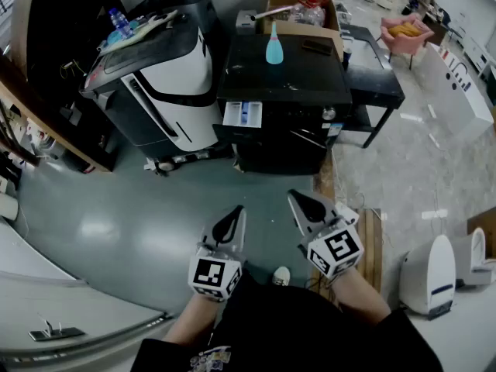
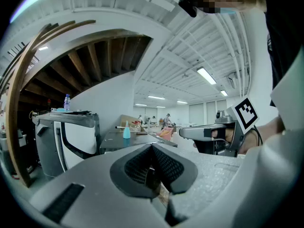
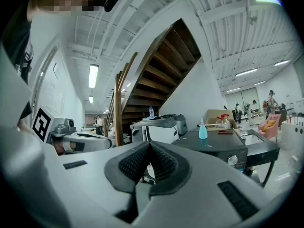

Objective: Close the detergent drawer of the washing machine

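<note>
A black washing machine (image 1: 283, 72) stands ahead of me on the grey floor. Its white detergent drawer (image 1: 242, 114) sticks out of the front at the upper left corner. On its top stands a pale blue bottle (image 1: 274, 46). My left gripper (image 1: 230, 225) and right gripper (image 1: 306, 204) are held side by side well short of the machine, both shut with nothing between the jaws. In the right gripper view the machine (image 3: 223, 147) with its round knob lies to the right of the shut right gripper (image 3: 149, 146). The left gripper view shows the shut left gripper (image 2: 152, 148) and the bottle (image 2: 127, 130) far off.
A large black-and-white appliance (image 1: 167, 84) stands just left of the washing machine. A cardboard box (image 1: 304, 6) sits behind it and a black side table (image 1: 373, 76) to its right. A wooden pallet (image 1: 369, 239) and white devices (image 1: 431, 273) lie at the right. A wooden staircase (image 3: 156, 75) rises at the left.
</note>
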`<state>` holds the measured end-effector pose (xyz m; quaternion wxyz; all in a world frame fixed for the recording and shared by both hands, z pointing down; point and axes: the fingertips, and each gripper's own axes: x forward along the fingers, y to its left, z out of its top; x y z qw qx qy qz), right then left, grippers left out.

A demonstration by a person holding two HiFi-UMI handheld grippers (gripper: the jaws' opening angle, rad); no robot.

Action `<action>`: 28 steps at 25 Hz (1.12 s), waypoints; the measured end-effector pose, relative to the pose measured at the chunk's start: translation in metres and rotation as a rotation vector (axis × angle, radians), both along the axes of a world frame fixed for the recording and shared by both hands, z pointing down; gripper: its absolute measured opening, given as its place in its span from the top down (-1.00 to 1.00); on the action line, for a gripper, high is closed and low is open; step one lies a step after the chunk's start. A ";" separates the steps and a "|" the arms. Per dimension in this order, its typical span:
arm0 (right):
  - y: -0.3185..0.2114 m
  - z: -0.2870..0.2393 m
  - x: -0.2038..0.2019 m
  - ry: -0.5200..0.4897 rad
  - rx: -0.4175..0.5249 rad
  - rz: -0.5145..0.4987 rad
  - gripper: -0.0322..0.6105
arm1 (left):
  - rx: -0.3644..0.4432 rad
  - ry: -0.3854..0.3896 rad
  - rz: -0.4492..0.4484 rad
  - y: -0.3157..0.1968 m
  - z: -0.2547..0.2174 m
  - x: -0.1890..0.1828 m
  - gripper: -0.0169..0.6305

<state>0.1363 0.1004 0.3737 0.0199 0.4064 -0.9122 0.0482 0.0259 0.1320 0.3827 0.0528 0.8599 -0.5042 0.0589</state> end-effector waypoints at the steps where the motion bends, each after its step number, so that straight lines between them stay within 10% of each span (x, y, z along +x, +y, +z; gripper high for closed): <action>1: -0.001 0.000 -0.001 0.000 -0.001 -0.001 0.91 | 0.005 0.005 0.002 -0.001 -0.001 0.000 0.94; 28: -0.043 -0.004 -0.054 -0.063 -0.010 -0.011 0.90 | -0.013 0.011 0.027 -0.035 -0.003 -0.053 0.94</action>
